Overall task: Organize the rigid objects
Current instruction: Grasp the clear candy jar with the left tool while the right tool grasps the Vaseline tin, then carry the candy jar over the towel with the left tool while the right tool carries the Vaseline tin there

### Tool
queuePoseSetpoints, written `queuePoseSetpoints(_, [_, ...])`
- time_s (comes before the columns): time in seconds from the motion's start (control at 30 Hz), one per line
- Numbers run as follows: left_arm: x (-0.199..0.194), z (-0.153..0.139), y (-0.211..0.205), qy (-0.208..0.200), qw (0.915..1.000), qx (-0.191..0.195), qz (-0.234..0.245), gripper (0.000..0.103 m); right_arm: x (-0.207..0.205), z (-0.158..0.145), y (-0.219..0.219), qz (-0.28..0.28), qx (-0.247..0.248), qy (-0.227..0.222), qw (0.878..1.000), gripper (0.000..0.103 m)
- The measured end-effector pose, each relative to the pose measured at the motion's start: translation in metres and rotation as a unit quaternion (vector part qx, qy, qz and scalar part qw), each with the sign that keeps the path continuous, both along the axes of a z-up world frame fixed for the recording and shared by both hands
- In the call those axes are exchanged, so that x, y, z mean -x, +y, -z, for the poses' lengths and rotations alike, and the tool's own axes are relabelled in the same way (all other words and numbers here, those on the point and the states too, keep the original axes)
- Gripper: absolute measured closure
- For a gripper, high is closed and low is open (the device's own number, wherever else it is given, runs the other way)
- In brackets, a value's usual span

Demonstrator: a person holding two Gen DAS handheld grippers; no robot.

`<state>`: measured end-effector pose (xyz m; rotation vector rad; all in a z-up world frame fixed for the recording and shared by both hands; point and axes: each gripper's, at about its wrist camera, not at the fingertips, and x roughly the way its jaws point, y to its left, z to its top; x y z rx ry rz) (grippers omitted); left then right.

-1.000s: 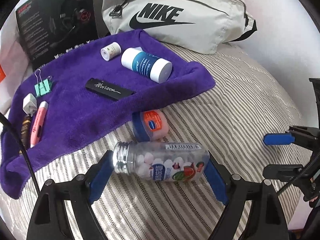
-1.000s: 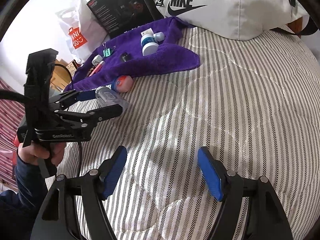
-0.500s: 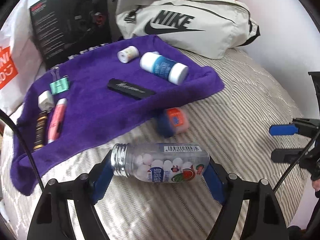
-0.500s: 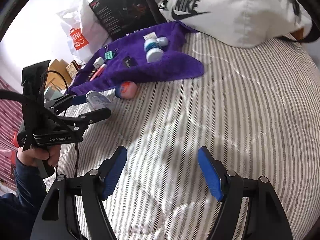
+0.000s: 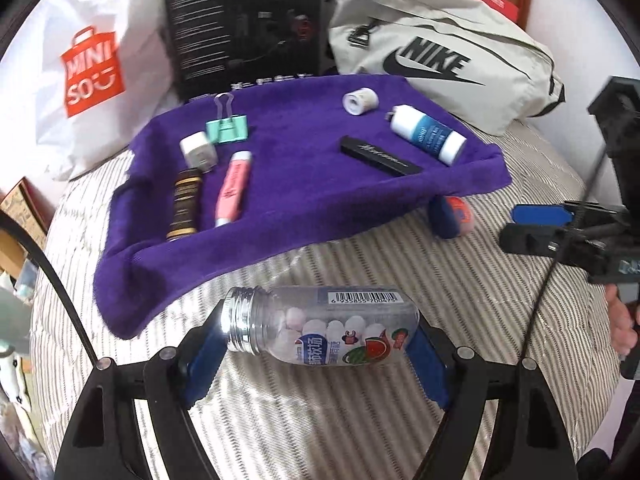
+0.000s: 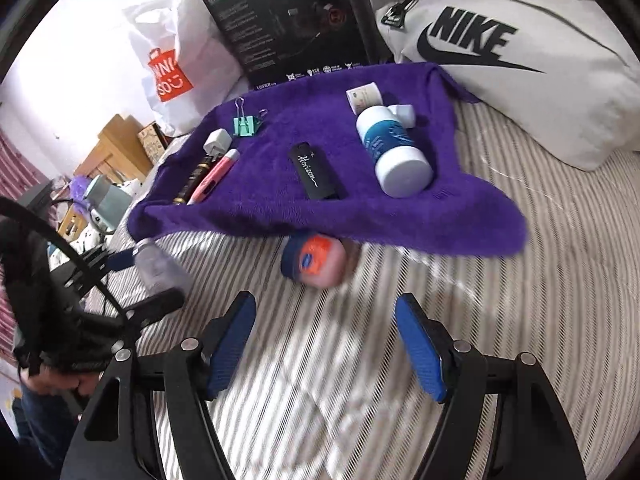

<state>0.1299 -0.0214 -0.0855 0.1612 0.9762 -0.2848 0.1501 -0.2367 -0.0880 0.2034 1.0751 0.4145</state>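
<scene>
Two claws work over a striped bed cover (image 5: 360, 420). The left claw (image 5: 316, 350) is closed across a clear candy bottle (image 5: 320, 330), one blue pad at its threaded neck and the other at its base, so the bottle lies sideways between the fingers, above the cover, with its open mouth toward nine o'clock. In the right wrist view the same bottle (image 6: 158, 268) shows blurred at nine o'clock, held off the near-left corner of a purple towel (image 6: 280, 208).

The right claw (image 6: 326, 344) stands wide open with nothing between its blue pads (image 6: 420, 352); it sits just short of a small blue-lidded jar (image 6: 314, 260) that lies on its side on the cover, touching the towel's near edge at twelve o'clock from the claw. From the left wrist view that jar (image 5: 450, 216) is at two o'clock, beside the towel's right corner, and the right claw (image 5: 536, 226) is near it at three o'clock.

On the towel (image 5: 300, 200) lie seven items: a white-and-blue bottle (image 5: 430, 136) and a small white roll (image 5: 360, 101) toward one o'clock, a black stick (image 5: 380, 156) near the middle, a green binder clip (image 5: 227, 128), a white plug (image 5: 198, 150), a pink tube (image 5: 233, 188) and a dark tube (image 5: 185, 204) toward eleven o'clock. Behind the towel stand a black box (image 5: 244, 20), a grey Nike bag (image 5: 440, 52) and a white shopping bag (image 5: 92, 64).
</scene>
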Motion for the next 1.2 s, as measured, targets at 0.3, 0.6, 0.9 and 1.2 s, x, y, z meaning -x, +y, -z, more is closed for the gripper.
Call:
queuePoseSetpoints(0.3, [0.003, -0.001, 0.026, -0.004, 0.9997, 0.015, -0.019, 0.023, -0.018, 0.013, 0.029, 0.012, 0.032, 0.007, 0.999, 0.048])
queuePoseSetpoints(0.6, [0.003, 0.002, 0.038, -0.003, 0.9993, 0.028, -0.025, 0.023, -0.023, 0.015, 0.051, 0.0, 0.121, -0.025, 0.992, 0.062])
queuePoseSetpoints(0.9, [0.005, 0.002, 0.038, -0.005, 0.9993, 0.029, -0.024, 0.023, 0.025, 0.008, 0.033, -0.126, 0.191, -0.025, 0.973, 0.062])
queuePoseSetpoints(1.2, [0.004, 0.004, 0.031, 0.0, 0.9995, 0.026, -0.018, 0.022, 0.043, 0.016, 0.008, -0.007, 0.158, -0.025, 0.987, 0.05])
